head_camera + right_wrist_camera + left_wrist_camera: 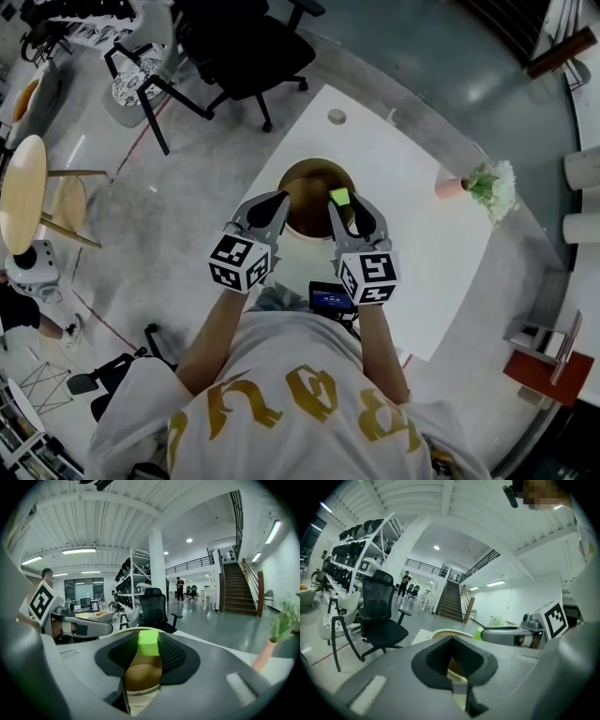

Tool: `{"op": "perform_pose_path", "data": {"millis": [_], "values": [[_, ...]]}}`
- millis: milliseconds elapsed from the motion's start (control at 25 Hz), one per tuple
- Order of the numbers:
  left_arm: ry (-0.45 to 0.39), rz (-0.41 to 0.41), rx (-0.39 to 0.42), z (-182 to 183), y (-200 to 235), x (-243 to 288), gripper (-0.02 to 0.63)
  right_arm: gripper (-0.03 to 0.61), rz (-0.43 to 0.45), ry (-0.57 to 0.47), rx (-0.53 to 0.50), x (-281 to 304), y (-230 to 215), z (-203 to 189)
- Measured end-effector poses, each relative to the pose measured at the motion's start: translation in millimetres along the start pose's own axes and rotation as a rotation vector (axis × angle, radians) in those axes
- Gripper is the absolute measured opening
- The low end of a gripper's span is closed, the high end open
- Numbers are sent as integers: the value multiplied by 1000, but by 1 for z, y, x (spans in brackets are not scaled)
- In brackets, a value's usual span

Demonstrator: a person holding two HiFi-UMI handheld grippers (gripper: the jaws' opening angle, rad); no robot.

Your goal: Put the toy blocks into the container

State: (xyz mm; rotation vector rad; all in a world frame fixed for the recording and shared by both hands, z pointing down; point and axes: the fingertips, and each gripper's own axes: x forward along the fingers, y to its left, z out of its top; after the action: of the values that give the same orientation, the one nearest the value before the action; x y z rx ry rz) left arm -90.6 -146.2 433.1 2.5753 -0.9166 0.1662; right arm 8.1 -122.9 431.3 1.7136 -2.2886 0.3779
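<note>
The green toy block is sitting between the fingertips of the right gripper, and in the right gripper view I am seeing the two ribbed pads pressing on both its sides. The block is hanging over the open mouth of the container, above the right part of it. The container is a round one with a brown inside and a pale wall, and it is standing on the near left part of the white table. Under the block, the right gripper view is showing the brown inside of the container.

I am holding the left gripper just beside the right one, over the left rim of the container. In the left gripper view its jaws are meeting at the tips and are carrying nothing; through the small gap behind the tips the pale rim of the container is showing.

A small dark device is lying at the near edge of the table, close to my body. On the far right side of the table a plant in a pink vase is standing, well apart from the container. Beyond the table a black office chair is standing on the grey floor.
</note>
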Motion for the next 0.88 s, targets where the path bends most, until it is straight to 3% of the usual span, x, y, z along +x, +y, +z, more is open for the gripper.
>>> {"op": "perform_pose_path", "data": {"millis": [200,480,720,880], "values": [[6,6,-5,-2,4,1,2,149,0,-13,12,4,-3,2],[1,25,-5,-3,5,-1,2,196,1,-19,75,3,-13,-3],[-6,25,2,0,-1,-4,2,161,-10,-32,99,-9,-17,-3],[-12,16,12,2,-10,-4,2,63,-22,-44,92,-22,-19,-4]]}}
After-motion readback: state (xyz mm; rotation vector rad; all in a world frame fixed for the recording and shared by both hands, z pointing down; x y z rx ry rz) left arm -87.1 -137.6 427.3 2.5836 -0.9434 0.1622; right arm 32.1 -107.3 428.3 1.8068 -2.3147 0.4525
